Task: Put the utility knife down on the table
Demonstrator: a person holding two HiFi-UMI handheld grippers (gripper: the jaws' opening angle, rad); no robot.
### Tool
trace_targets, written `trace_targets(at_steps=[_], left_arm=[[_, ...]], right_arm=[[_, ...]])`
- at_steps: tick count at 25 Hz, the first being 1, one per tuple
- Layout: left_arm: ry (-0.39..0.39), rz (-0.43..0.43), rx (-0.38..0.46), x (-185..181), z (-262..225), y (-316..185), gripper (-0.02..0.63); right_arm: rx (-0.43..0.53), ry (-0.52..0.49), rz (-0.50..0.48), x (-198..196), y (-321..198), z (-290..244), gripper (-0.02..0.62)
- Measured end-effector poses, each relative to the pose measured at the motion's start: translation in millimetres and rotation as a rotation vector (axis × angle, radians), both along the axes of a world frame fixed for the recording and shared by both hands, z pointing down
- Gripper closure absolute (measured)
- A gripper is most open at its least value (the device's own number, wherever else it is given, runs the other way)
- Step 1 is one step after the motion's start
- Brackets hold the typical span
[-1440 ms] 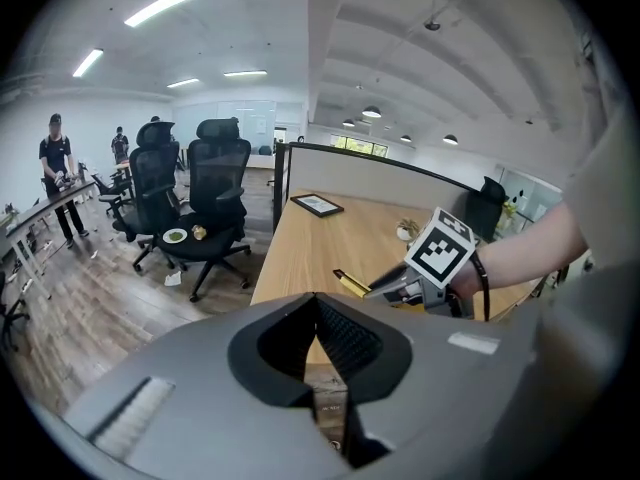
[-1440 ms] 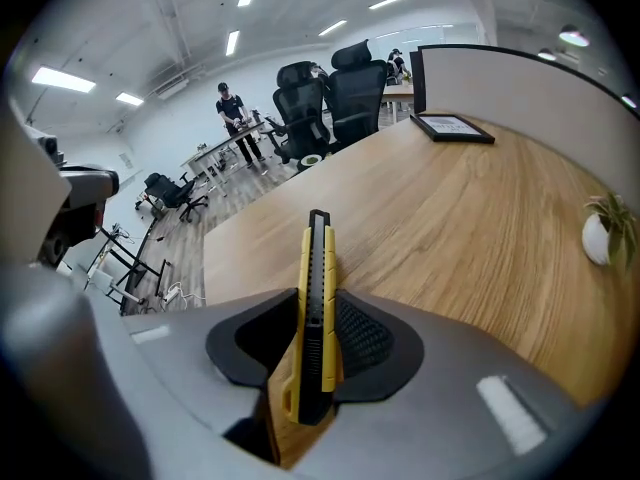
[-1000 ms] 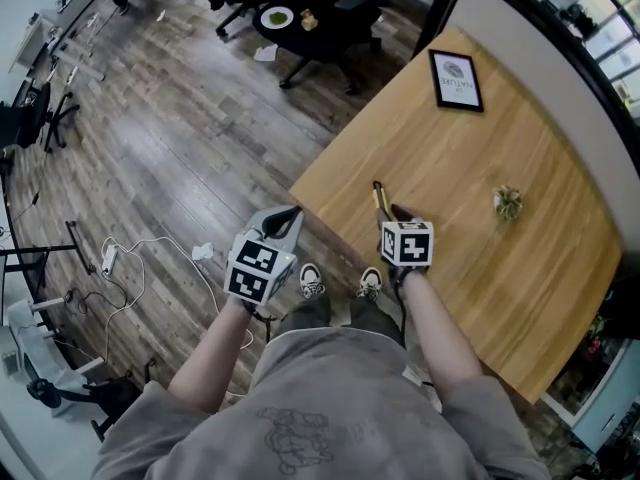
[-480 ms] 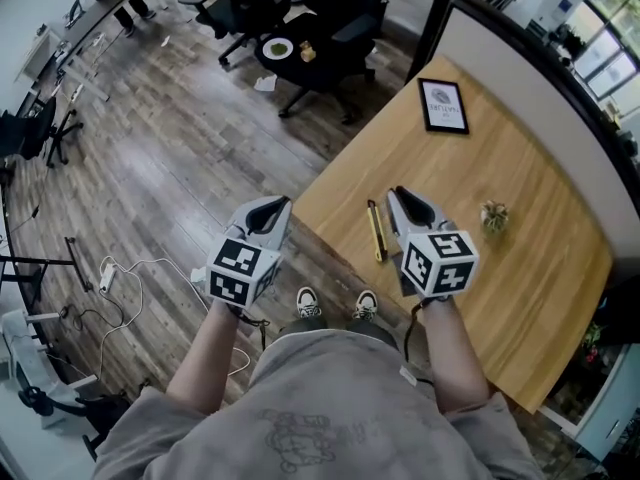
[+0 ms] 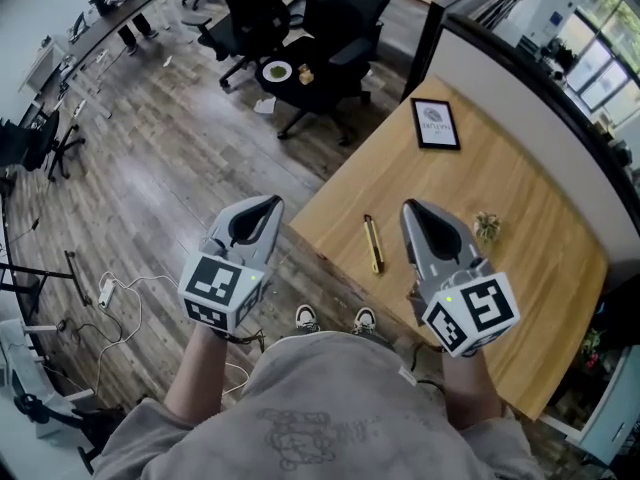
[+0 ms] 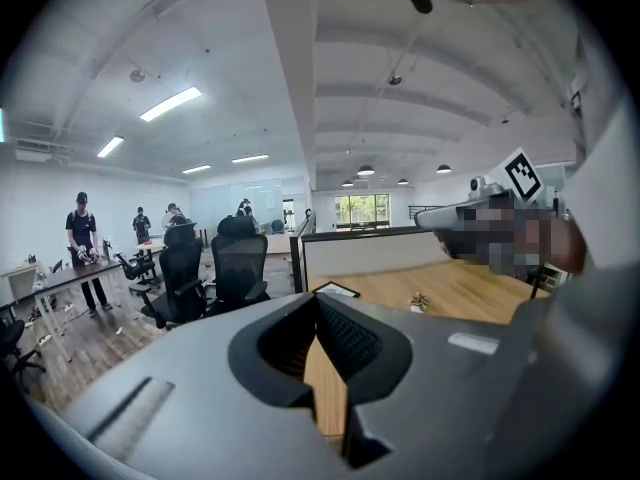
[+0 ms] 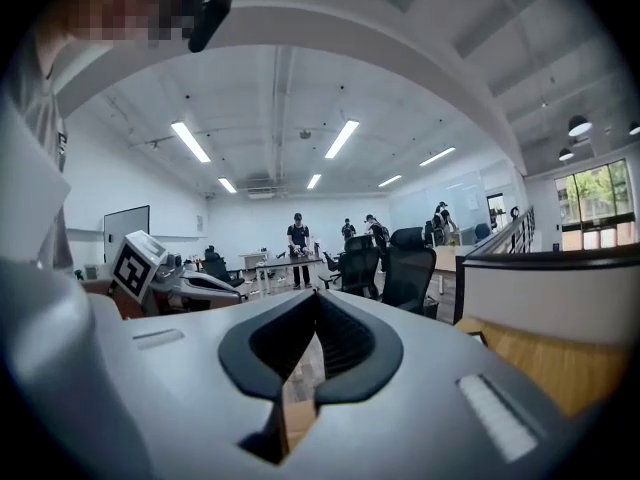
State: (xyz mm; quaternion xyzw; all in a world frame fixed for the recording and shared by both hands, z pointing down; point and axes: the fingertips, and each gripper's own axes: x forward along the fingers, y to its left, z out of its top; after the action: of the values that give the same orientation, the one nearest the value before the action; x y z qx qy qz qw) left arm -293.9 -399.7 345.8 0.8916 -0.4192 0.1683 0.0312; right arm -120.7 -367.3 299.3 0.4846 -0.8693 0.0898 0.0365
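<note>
The utility knife (image 5: 373, 244), slim, yellow and black, lies flat on the wooden table (image 5: 520, 198) near its front-left edge, with nothing touching it. My right gripper (image 5: 415, 211) is lifted well above the table to the knife's right. Its jaws are closing to shut, with nothing between them (image 7: 315, 343). Over the floor left of the table corner, my left gripper (image 5: 268, 206) is also raised, shut and empty (image 6: 320, 338). Both point nearly level, out into the room. Neither gripper view shows the knife.
A framed picture (image 5: 435, 123) lies at the table's far end and a small plant (image 5: 487, 226) sits mid-table. A partition wall (image 5: 530, 78) borders the table's right side. Black office chairs (image 5: 340, 18) and a low round table (image 5: 277, 71) stand beyond. Cables (image 5: 110, 288) lie on the floor.
The right gripper has let go of the knife, risen off the table and closed its jaws. The left gripper has risen too. The knife stays lying on the table.
</note>
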Motion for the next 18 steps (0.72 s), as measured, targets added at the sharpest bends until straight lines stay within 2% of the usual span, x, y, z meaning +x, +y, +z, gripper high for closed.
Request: trace_targets(at_steps=[4,8,12,18], left_arm=[[-0.003,0.009,0.044,0,-15,12,0.604],[0.018,0.008,0.027,-1,-17,23,0.604],[0.055,0.007,0.005,2,-20,29,0.604],[0.064,0.02,0.026,7,-33,32,0.604]], right_arm=[[0.027,0.039,-0.032,-2,21,-13,0.584],[0.02,0.037,-0.032,2,36,-16,0.584],[0.01,0.048,-0.001,11,44,-11,0.584],[0.013,0.06,0.037,21,45,-12,0.584]])
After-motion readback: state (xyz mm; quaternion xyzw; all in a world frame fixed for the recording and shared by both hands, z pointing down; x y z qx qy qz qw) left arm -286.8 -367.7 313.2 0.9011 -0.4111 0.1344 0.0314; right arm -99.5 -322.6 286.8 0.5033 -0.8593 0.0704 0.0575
